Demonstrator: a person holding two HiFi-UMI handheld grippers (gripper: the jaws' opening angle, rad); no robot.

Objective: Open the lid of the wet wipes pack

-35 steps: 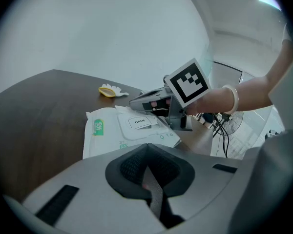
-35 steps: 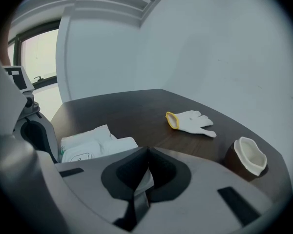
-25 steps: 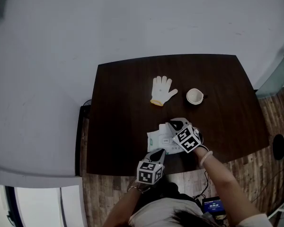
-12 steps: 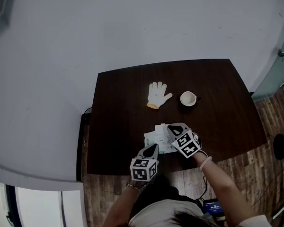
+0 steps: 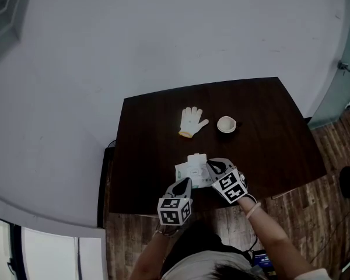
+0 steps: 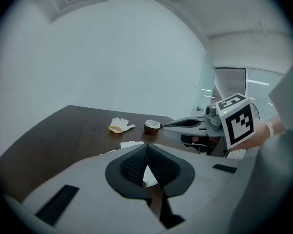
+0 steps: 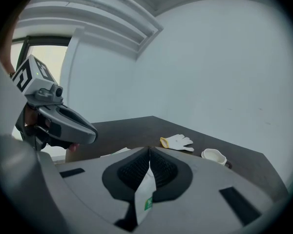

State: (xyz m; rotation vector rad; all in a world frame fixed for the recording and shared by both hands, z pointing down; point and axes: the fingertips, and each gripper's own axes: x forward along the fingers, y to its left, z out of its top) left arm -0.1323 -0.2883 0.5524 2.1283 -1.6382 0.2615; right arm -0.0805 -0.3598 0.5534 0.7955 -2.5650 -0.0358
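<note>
The white wet wipes pack (image 5: 191, 169) sits between my two grippers near the table's front edge. In the right gripper view my right gripper (image 7: 149, 150) is shut; its jaws have just been closing, and a thin white edge of the pack (image 7: 145, 189) with a green mark is pinched between the pads. My left gripper (image 6: 146, 147) has its tips together, with a strip of the pack (image 6: 147, 175) caught between its pads. From the head view, the left gripper (image 5: 185, 184) meets the pack's near edge and the right gripper (image 5: 210, 164) its right side.
A white work glove (image 5: 192, 121) and a small white cup (image 5: 226, 123) lie further back on the dark table (image 5: 146, 133). The table's front edge is just under my hands, with wooden floor (image 5: 315, 214) beyond it.
Both grippers have risen with the pack between them, and the right one has drawn back toward the front edge. The glove and cup have stayed put.
</note>
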